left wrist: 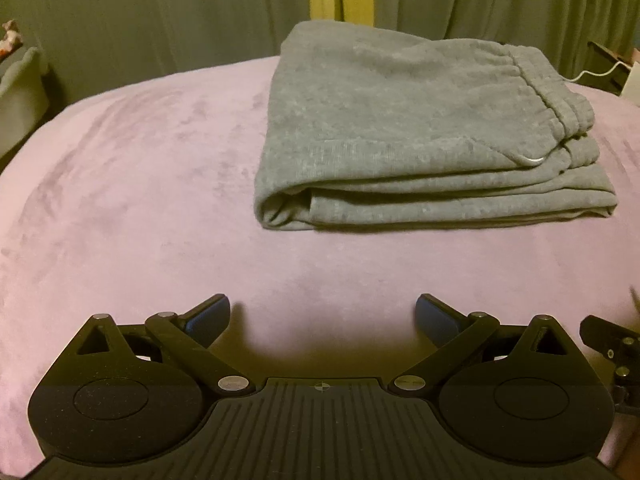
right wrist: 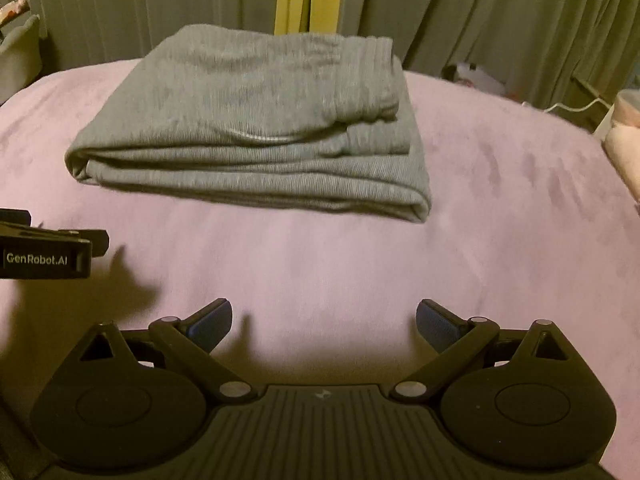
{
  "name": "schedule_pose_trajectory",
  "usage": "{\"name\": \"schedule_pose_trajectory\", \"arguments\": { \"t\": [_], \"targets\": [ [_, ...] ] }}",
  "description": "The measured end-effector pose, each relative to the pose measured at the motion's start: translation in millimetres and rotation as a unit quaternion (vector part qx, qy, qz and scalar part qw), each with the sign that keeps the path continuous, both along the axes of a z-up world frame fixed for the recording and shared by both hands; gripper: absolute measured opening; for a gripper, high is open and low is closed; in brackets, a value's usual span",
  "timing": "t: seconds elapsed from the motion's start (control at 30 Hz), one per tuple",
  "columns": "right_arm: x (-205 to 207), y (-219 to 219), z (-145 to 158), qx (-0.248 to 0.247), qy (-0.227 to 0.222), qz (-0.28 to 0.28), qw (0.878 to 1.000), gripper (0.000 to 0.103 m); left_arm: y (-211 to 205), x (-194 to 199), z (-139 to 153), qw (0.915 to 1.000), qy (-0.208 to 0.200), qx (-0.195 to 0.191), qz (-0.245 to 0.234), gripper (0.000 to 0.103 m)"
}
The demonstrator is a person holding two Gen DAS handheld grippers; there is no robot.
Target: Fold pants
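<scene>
Grey pants (left wrist: 420,132) lying folded into a compact stack of several layers on the pink bedspread (left wrist: 132,200), waistband uppermost and toward the right, rounded fold edge at the near left corner; stack squared off, presumably so it holds its shape unattended. Left gripper (left wrist: 323,316) hanging over bare spread in front of the stack, fingers (left wrist: 212,312) wide apart, nothing between them. Right gripper (right wrist: 324,318) likewise short of the pants, fingers (right wrist: 436,320) spread fully, empty. Both clear of the cloth, consistent with release after a final fold. Green curtains (right wrist: 480,20) behind the bed. Task judged essentially complete.
</scene>
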State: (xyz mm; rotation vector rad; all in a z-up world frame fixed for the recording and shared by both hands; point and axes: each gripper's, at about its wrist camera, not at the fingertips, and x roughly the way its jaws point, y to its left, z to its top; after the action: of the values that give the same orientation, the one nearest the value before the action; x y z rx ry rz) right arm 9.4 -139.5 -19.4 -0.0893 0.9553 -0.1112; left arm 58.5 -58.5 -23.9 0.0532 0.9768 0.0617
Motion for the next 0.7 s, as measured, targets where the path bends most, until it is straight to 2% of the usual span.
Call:
{"name": "schedule_pose_trajectory", "arguments": {
  "t": [0.23, 0.7],
  "targets": [
    [3.5, -0.9, 2.3, 0.018, -0.015, -0.004, 1.000, 0.099, 3.5, 6.4, -2.7, 0.9997, 0.012, -0.017, 0.011, 0.102],
    [8.1, -0.1, 2.9, 0.031, -0.033, -0.016, 0.999, 0.099, 7.3, 7.5, -1.7, 0.9989, 0.008, -0.044, 0.010, 0.102]
  ]
}}
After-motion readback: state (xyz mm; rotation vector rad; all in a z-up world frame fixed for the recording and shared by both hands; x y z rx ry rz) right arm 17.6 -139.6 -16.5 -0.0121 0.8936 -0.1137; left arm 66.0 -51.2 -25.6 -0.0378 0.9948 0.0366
